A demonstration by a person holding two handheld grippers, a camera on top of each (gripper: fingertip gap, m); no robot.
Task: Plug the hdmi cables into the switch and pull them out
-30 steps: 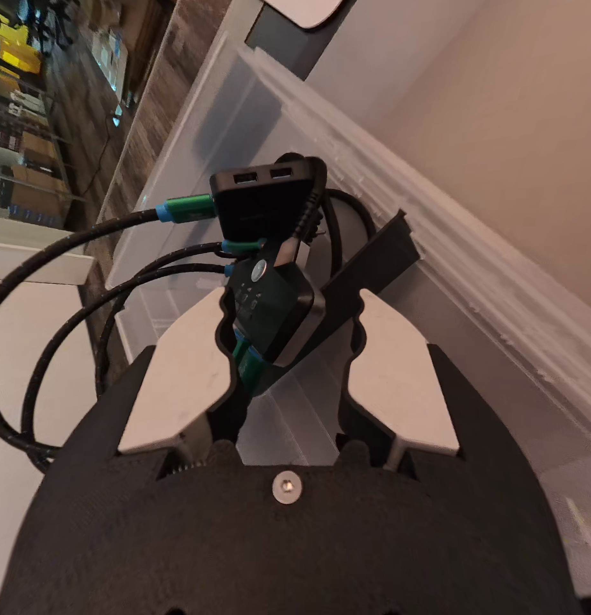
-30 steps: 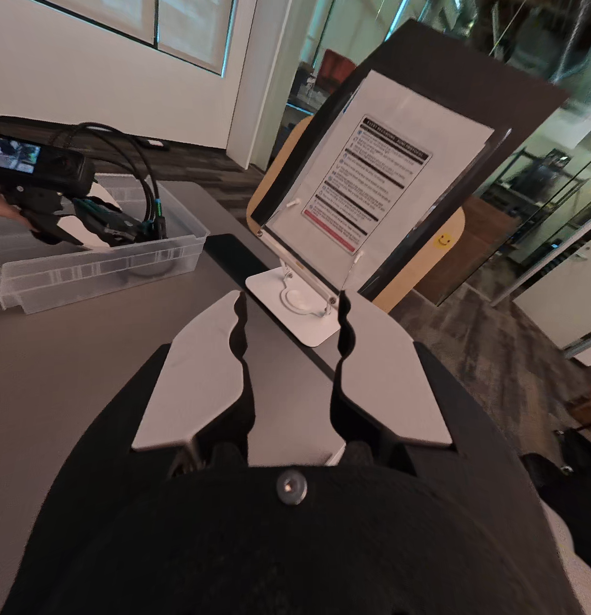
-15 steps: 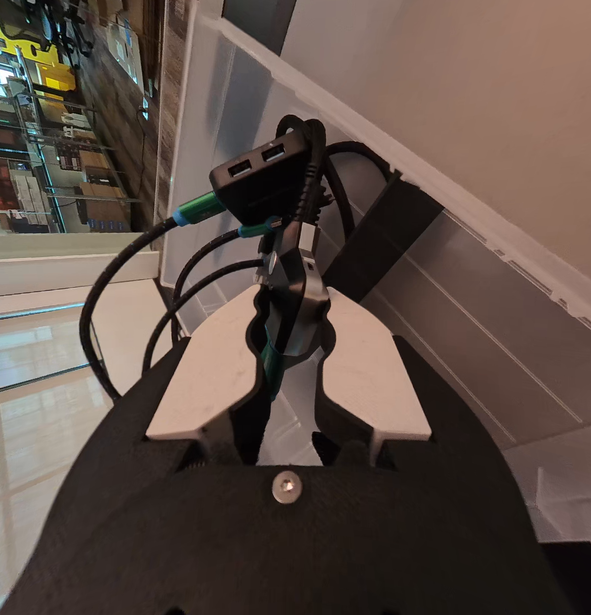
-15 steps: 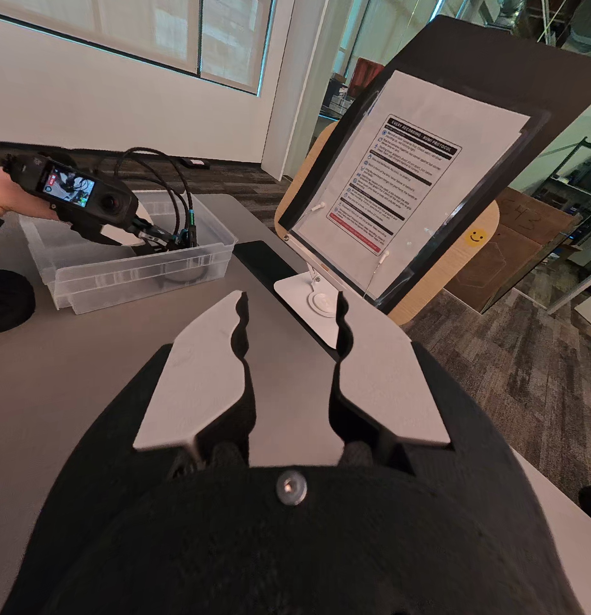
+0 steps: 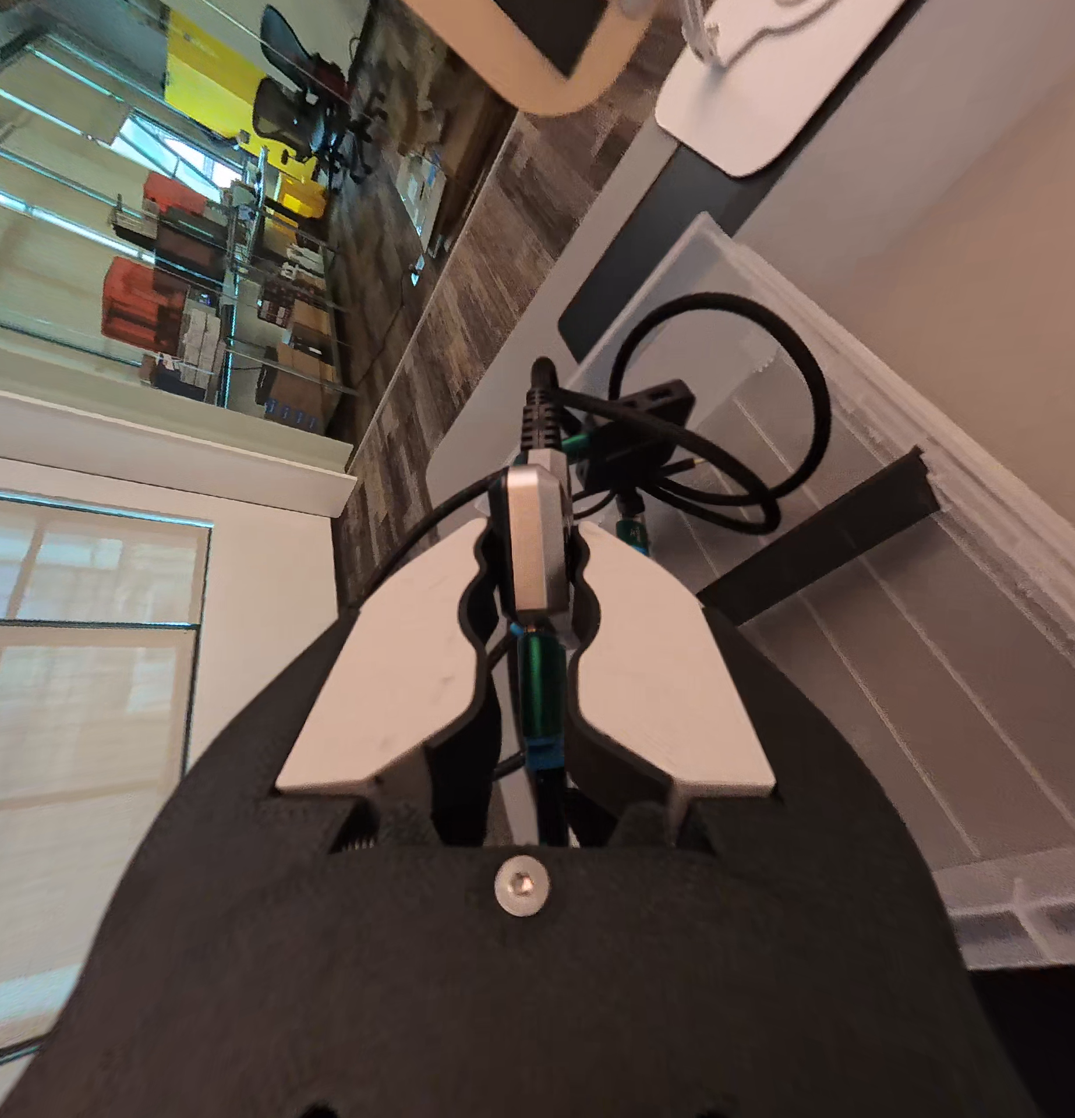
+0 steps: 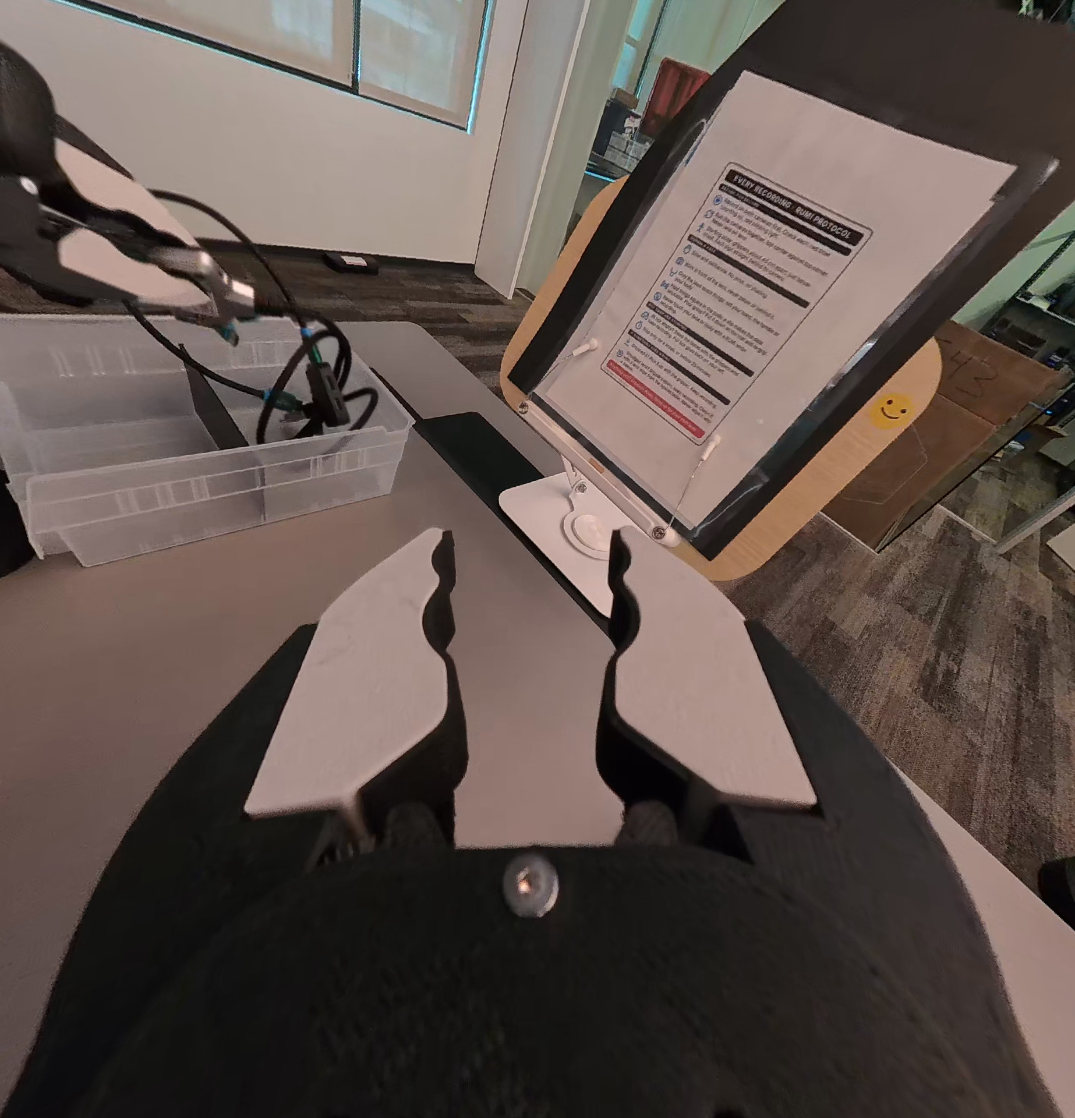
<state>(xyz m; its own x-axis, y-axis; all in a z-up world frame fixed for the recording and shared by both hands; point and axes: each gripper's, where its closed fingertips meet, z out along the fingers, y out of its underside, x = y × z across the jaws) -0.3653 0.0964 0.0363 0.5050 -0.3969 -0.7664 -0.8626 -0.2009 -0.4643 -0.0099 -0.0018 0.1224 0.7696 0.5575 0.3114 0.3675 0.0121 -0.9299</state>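
Observation:
My left gripper (image 5: pixel 532 532) is shut on the silver-edged HDMI switch (image 5: pixel 532 544) and holds it above the clear plastic bin (image 5: pixel 886 605). A green-and-blue HDMI plug (image 5: pixel 541 696) sits in the switch's near end, between my fingers. Black braided cables (image 5: pixel 765 435) and a small black hub (image 5: pixel 644 417) hang from the switch over the bin. In the right wrist view the left gripper (image 6: pixel 220 296) holds the switch (image 6: pixel 217 287) above the bin (image 6: pixel 208 472), with cables (image 6: pixel 317 375) dangling into it. My right gripper (image 6: pixel 529 544) is open and empty above the grey table (image 6: pixel 130 665).
A white stand (image 6: pixel 559 514) holding a printed sheet in a clear frame (image 6: pixel 735 314) stands on the table ahead of my right gripper. A black divider (image 5: pixel 825 532) crosses the bin. A black mat (image 6: pixel 480 454) lies beside the bin. The table edge runs along the right.
My left gripper has lifted the switch up out of the bin, and the hub and cables now hang below it. My right gripper stays open and has hardly moved.

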